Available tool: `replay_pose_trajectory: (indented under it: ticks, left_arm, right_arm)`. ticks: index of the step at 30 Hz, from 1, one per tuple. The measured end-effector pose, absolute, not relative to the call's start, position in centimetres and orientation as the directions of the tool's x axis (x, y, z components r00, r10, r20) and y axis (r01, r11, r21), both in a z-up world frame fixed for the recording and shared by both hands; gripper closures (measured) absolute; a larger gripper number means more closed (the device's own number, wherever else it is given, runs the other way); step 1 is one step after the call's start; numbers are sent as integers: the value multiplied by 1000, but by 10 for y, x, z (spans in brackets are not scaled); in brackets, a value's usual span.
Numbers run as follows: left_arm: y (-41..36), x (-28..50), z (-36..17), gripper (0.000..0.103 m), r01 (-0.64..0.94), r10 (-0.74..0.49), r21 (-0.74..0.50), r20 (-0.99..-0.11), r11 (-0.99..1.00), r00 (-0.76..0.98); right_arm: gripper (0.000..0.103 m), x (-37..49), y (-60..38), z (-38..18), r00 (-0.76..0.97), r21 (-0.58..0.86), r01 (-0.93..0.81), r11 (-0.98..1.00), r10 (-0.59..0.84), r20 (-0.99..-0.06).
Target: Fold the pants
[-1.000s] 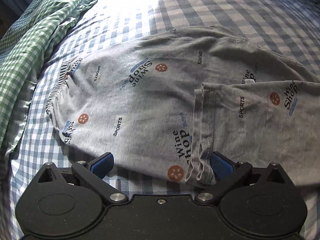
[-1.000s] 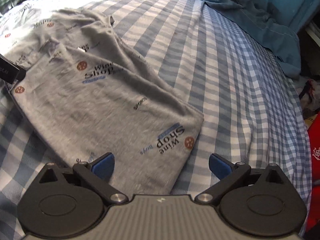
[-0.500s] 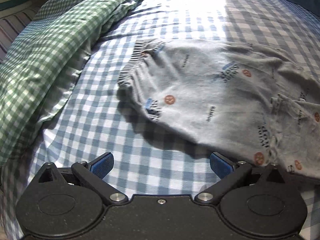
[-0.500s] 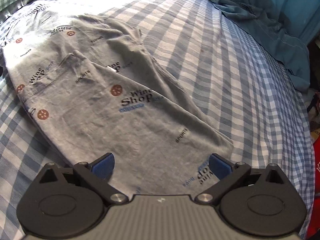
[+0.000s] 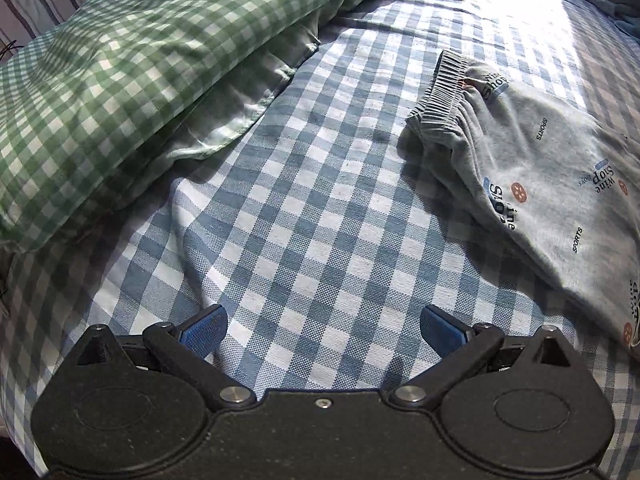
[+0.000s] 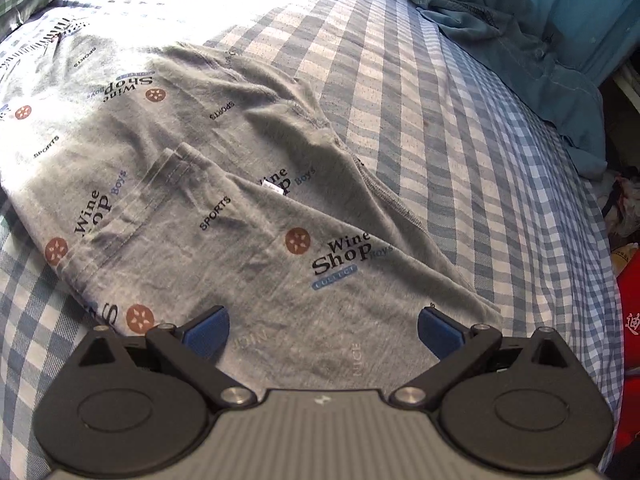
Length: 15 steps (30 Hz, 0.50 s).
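Observation:
Grey printed pants (image 6: 224,208) lie folded on a blue checked bed sheet, the leg end laid back over the upper part. In the left wrist view the pants (image 5: 552,184) lie at the right, with the ribbed waistband (image 5: 444,92) toward the far end. My left gripper (image 5: 322,326) is open and empty over bare sheet, left of the pants. My right gripper (image 6: 322,326) is open and empty, low over the pants' near folded end.
A green checked quilt (image 5: 132,64) is bunched at the left of the bed. A teal garment (image 6: 532,44) and a teal pillow lie at the far right. The bed's right edge (image 6: 612,280) drops to clutter and something red.
My left gripper has swung left, off the pants' folded hem and over bare sheet. My right gripper has moved forward over the pants' near end. Both stayed open.

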<state>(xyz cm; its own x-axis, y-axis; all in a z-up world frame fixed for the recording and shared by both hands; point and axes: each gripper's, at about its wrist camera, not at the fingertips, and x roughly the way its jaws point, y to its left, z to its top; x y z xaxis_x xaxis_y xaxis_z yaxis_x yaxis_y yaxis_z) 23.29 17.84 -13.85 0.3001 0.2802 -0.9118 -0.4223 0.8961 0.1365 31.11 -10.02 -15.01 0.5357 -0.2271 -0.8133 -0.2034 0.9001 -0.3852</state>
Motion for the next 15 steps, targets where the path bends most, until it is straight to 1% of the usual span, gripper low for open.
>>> replay_pose_trajectory:
  ticks: [5,8,10,15]
  left_arm:
    - [187,237,-136,1,-424,300,141,-893,895,336]
    - [192,245,-135,1,-414,280,107,-881,904,382]
    - [195,252,-135,1,-405,252,74,-878,911,408]
    - [195,267,-135,1,-368,132,-96,-826,925,548]
  right_arm:
    - [0,324,-95,-154,537,-387,-217,896,-222,-814]
    - [0,333,-93,-160,505,-369,-211,905,-222,-834]
    - [0,336,-94,-159,493,-353,-184,918,-224,-840]
    - [0,330,-96,-156,497,-342,-168,924,-220,-839]
